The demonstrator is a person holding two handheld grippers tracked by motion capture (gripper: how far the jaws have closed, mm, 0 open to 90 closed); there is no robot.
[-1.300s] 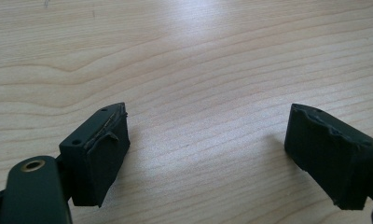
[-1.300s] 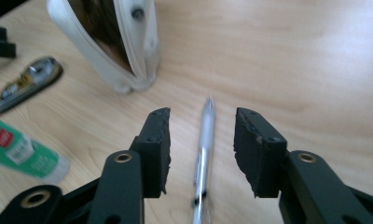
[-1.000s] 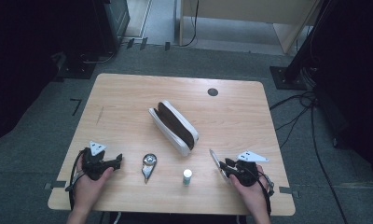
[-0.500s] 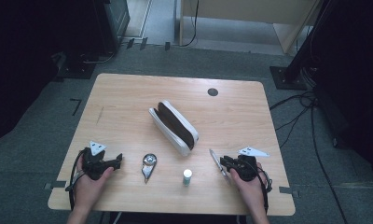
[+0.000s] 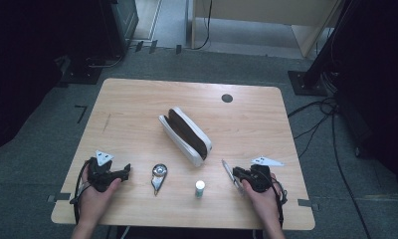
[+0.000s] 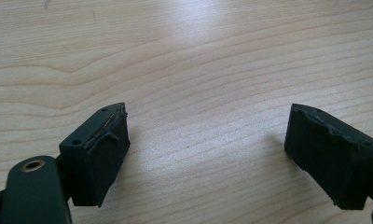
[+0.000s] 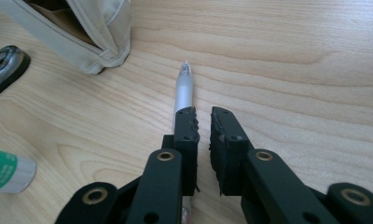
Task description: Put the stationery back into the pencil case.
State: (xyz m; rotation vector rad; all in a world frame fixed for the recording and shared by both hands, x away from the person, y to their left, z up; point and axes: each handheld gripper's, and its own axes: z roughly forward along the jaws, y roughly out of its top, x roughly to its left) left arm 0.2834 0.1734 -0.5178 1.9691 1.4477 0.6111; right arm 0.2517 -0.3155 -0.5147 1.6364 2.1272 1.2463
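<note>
Here the person's two forearms come in from the near edge of the bench (image 5: 137,99), each hand wrapped around a hand-held gripper resting low over the wood. The left hand (image 5: 95,191) sits near the front left corner, its wrist roughly straight, holding the left hand-held gripper (image 6: 208,154) with the nose aimed across the bench toward the middle. In the left gripper view its jaws stand wide apart, released, with bare wood between them.

The right hand (image 5: 259,194) lies near the front right corner, the right hand-held gripper (image 7: 202,122) pointing away from the person and slightly inward. Its jaws have just been closing and now stand almost together, with only a narrow slit between them. In the right gripper view the silver pen (image 7: 183,91) lies flat on the bench under the left-hand jaw of that view and runs forward beyond it, its tip aimed toward the pouch; it is not in the gap between the pads, so the jaws are clenched on nothing.

The open white pouch (image 5: 185,135) lies slantwise at the middle of the bench. A metal clip-like tool (image 5: 158,175) and a small white bottle with a green label (image 5: 200,187) lie between the two hands, near the front edge.
</note>
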